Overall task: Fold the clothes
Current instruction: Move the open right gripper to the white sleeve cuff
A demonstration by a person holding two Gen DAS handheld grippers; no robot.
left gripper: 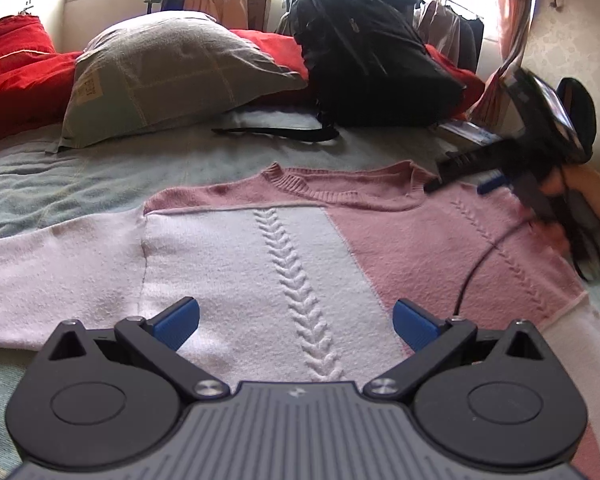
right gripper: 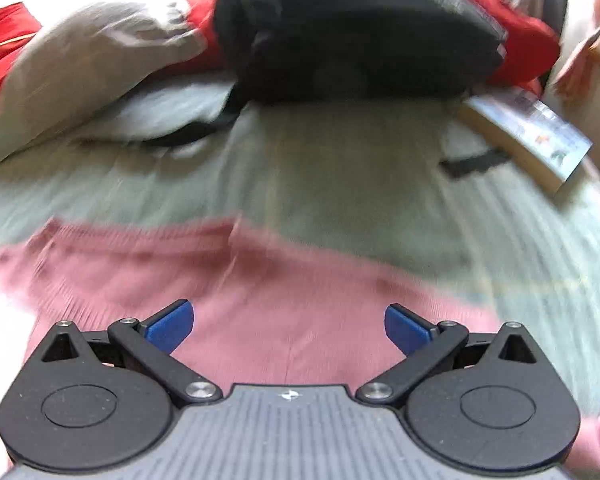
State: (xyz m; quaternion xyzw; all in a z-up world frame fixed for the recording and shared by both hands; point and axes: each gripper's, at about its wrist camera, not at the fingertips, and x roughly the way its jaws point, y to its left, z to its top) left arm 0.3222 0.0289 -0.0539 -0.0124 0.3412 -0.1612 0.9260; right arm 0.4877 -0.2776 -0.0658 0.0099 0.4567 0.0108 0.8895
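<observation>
On bed [left gripper: 80,168]: sweater [left gripper: 260,256] flat | pillow [left gripper: 172,76], backpack [left gripper: 372,60] behind

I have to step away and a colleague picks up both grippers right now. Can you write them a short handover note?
Left gripper: open, empty, over the white middle panel of the sweater.
Right gripper: open, empty, over the sweater's pink shoulder, near the collar; its view is motion-blurred.
Sweater: spread flat, front up, on the bed, collar toward the pillow and black backpack. One sleeve lies stretched out to the side.
Done: laid out only; no fold shows.
Left: fold sleeves in, then the body.
</observation>
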